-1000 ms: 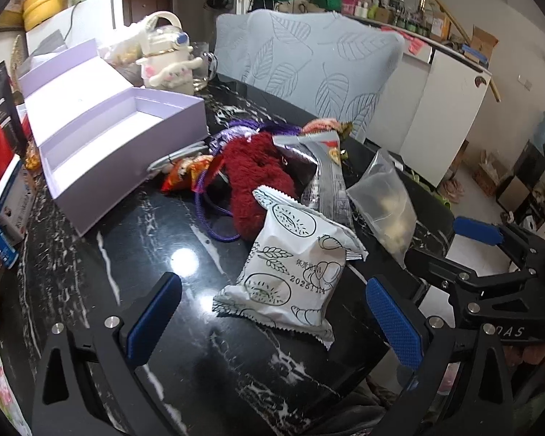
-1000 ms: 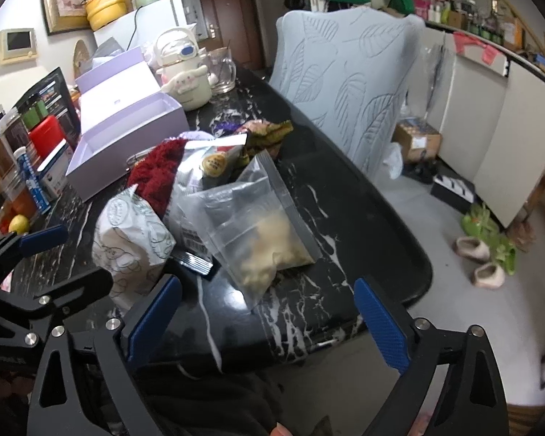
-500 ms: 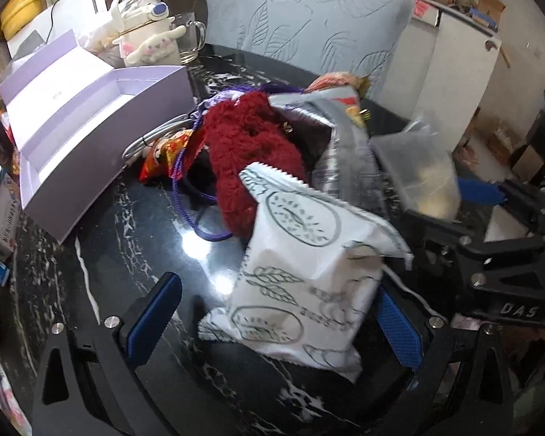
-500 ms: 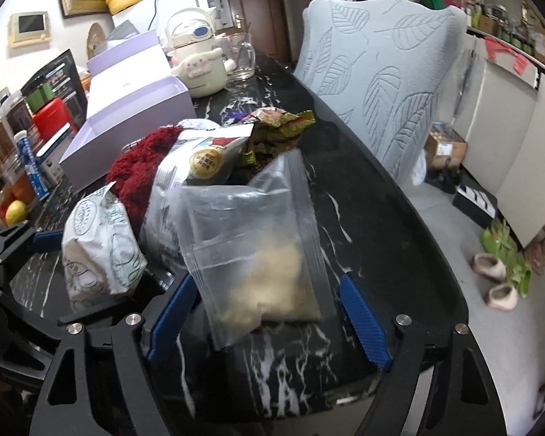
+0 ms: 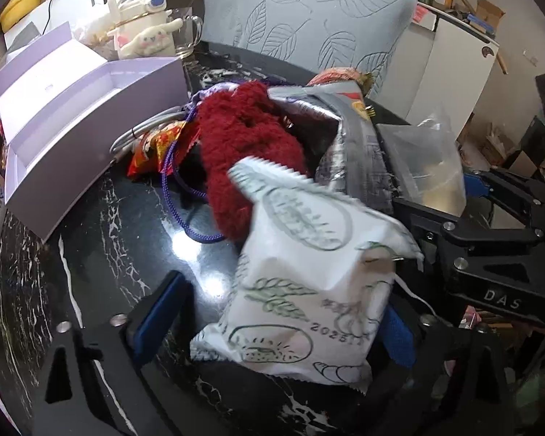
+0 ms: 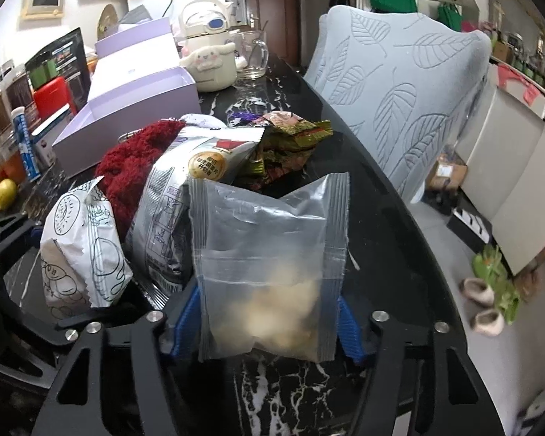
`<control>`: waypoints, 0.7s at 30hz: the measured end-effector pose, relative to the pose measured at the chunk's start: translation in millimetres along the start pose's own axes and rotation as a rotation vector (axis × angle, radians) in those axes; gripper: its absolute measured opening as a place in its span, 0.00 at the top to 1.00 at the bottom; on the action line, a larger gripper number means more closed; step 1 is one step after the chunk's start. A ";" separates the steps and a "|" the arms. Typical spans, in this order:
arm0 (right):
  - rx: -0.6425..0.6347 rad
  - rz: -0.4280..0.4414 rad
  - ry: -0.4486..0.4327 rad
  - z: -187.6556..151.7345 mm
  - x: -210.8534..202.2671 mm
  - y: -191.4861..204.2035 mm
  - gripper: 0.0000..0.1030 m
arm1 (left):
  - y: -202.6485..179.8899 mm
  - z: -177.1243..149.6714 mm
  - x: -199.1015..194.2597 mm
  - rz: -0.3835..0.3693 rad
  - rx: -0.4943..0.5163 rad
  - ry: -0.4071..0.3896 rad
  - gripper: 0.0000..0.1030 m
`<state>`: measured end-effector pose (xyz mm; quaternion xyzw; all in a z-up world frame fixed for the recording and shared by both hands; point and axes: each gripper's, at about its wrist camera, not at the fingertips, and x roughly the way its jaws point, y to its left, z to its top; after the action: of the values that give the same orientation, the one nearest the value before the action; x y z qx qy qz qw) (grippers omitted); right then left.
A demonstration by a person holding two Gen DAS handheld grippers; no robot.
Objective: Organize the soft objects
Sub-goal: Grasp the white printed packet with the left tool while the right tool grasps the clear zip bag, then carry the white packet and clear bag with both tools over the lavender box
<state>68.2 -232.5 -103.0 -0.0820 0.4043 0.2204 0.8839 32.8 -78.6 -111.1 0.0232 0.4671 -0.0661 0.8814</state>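
Observation:
A pile of soft things lies on the black marble table [image 5: 101, 225]. My left gripper [image 5: 272, 323] has a white printed snack bag [image 5: 309, 283] between its fingers; the bag leans on the right finger with a gap at the left one. The bag also shows in the right wrist view [image 6: 80, 250]. My right gripper [image 6: 269, 316] is shut on a clear plastic bag of pale pieces [image 6: 269, 261], held upright. Behind lie a red fuzzy item [image 5: 243, 145], a silver snack packet [image 6: 178, 210], a green-gold packet [image 6: 290, 141] and an orange wrapper with purple cord [image 5: 156, 145].
An open lilac box [image 5: 72, 109] stands at the left of the pile. A white cartoon kettle [image 6: 210, 54] and a glass mug [image 6: 252, 54] stand at the back. A leaf-patterned chair [image 6: 399, 91] lines the table's right edge. Jars and boxes crowd the far left.
Both grippers moved forward into the pile. The right jaws closed on the clear bag and stood it upright. The left jaws narrowed around the white snack bag, which tilted up.

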 end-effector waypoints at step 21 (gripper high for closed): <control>0.039 0.044 -0.054 -7.0 -31.1 6.3 0.64 | 15.1 -21.8 -29.4 -0.074 -0.070 -0.044 0.44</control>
<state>42.7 -239.1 -84.0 -0.0501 0.3862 0.2341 0.8908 0.7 -58.6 -99.4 -0.0263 0.4502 -0.0827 0.8887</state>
